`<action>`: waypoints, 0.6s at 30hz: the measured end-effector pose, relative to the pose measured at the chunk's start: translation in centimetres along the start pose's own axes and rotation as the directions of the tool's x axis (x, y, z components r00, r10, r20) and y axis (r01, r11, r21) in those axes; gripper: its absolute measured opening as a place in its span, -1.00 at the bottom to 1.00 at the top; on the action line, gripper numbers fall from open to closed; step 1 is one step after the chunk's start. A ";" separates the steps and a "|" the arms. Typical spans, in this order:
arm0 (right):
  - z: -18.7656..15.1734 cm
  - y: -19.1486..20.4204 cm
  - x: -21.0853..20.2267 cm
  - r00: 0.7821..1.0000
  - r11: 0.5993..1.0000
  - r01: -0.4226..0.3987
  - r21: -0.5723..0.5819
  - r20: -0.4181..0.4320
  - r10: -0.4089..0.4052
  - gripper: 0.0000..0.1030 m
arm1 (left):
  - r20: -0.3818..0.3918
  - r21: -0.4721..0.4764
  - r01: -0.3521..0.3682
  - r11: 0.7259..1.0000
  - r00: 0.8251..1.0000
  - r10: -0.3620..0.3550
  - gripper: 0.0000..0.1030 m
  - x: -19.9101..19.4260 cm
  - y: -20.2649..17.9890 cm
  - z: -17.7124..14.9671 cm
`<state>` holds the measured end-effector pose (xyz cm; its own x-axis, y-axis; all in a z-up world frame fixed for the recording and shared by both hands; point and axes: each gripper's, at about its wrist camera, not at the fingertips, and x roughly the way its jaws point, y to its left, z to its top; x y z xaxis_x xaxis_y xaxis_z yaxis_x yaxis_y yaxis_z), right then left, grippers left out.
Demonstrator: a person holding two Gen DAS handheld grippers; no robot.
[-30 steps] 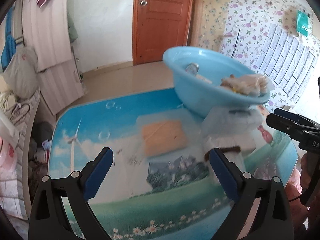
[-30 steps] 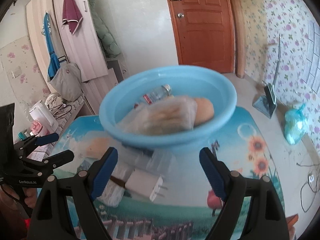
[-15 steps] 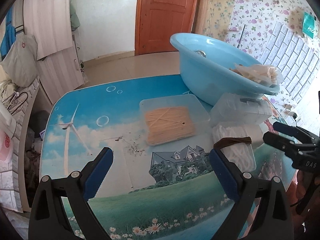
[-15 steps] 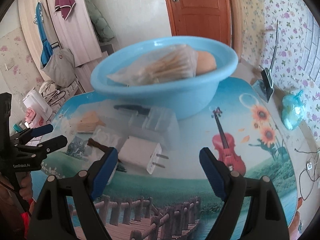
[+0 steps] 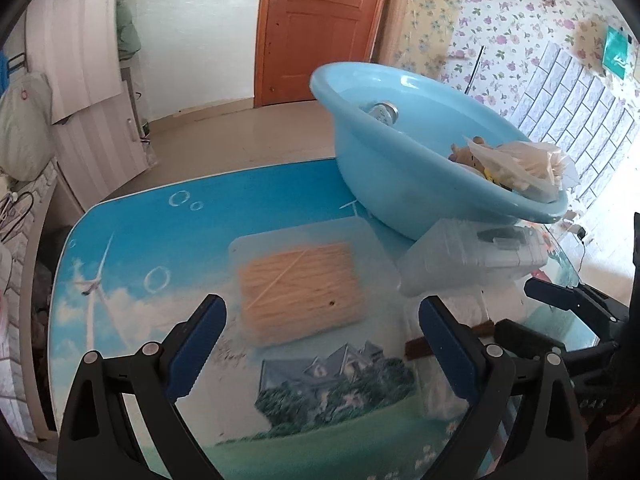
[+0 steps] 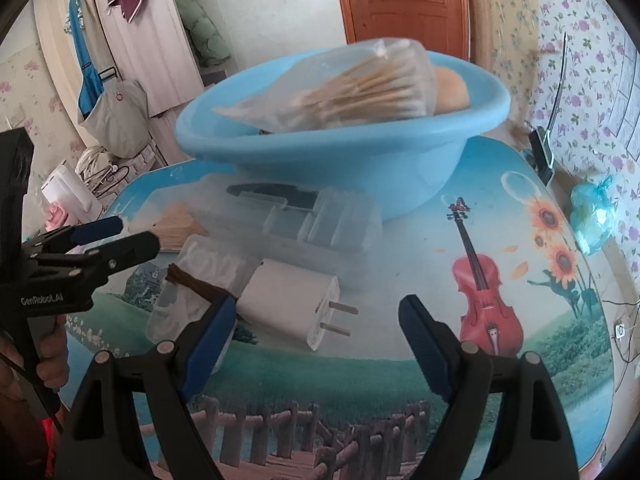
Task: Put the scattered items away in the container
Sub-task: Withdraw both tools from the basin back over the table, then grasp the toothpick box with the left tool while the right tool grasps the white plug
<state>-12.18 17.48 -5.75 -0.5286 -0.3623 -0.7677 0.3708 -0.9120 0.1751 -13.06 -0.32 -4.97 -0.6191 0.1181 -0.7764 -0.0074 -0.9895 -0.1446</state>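
A blue basin (image 5: pixel 404 168) (image 6: pixel 344 152) stands at the far side of the picture-printed table (image 5: pixel 168 240). It holds a bag of sticks (image 6: pixel 352 88), a small bottle (image 5: pixel 384 114) and a round tan item (image 6: pixel 450 92). On the table lie a flat clear box of toothpicks (image 5: pixel 300 284), a clear compartment box (image 5: pixel 476 256) (image 6: pixel 304 220), a clear packet bound with a brown band (image 6: pixel 196 284) and a white plug adapter (image 6: pixel 296 308). My left gripper (image 5: pixel 320 344) is open above the toothpick box. My right gripper (image 6: pixel 316 340) is open just before the adapter.
A wooden door (image 5: pixel 324 24) and flowered wallpaper (image 5: pixel 520 32) stand behind the table. A wardrobe with hanging bags (image 6: pixel 112 40) is at the left. A blue plastic bag (image 6: pixel 592 216) lies on the floor at the right.
Both grippers have dropped lower and moved closer to the items on the table. The left has neared the toothpick box, the right the adapter. Both stay open.
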 end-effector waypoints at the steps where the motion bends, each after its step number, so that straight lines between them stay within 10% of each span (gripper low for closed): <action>1: 0.0 0.0 0.1 1.000 1.000 -0.001 0.002 -0.003 0.001 0.64 | -0.002 0.002 -0.001 1.000 1.000 0.001 0.89 0.2 -0.1 0.1; 18: 0.2 -0.8 0.7 1.000 0.999 -0.030 0.022 -0.008 0.030 0.72 | -0.029 0.007 -0.021 1.000 0.999 0.021 0.96 3.2 0.5 1.1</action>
<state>-13.01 17.88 -6.33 -0.5108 -0.3884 -0.7670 0.3695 -0.9047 0.2120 -15.90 -0.48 -6.88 -0.5960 0.0994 -0.7968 -0.0002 -0.9923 -0.1236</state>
